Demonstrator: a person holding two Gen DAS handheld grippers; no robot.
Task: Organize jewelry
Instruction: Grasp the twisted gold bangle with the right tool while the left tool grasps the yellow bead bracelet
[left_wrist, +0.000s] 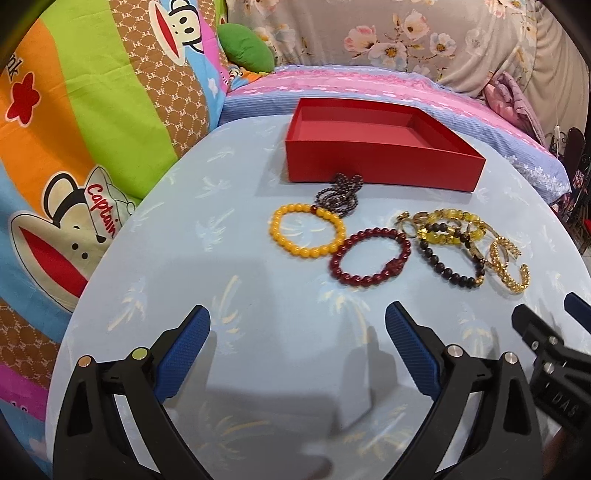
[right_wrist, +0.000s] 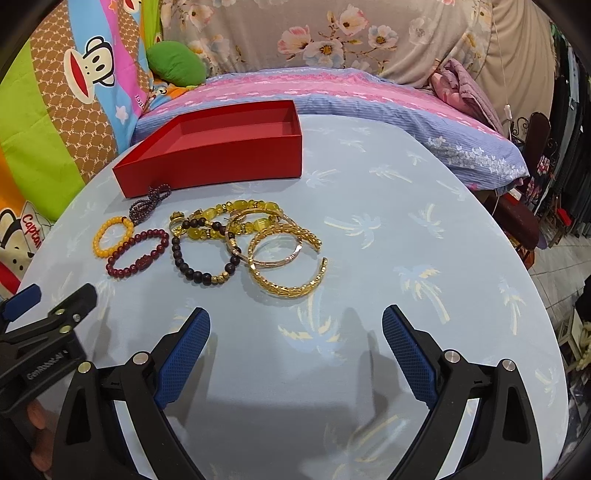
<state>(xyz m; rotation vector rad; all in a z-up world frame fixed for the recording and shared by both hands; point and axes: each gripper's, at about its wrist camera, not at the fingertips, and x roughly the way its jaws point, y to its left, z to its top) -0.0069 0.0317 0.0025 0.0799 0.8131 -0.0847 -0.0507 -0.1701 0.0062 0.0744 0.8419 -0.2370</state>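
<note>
Both the left gripper and right gripper are held with jaws released and empty, the open gold metal cuff bangle lying just ahead of the right jaws, nearer them, its long axis crosswise, before the empty red cardboard box.

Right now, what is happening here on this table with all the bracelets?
A person holds two grippers over a table to sort jewelry. The left gripper and the right gripper are both open and hold nothing. The red box at the back shows nothing inside. All the jewelry lies in front of it: a yellow bead bracelet, a dark red bead bracelet, a black bead bracelet and gold bangles, some overlapping. Nothing is picked up yet.
</note>
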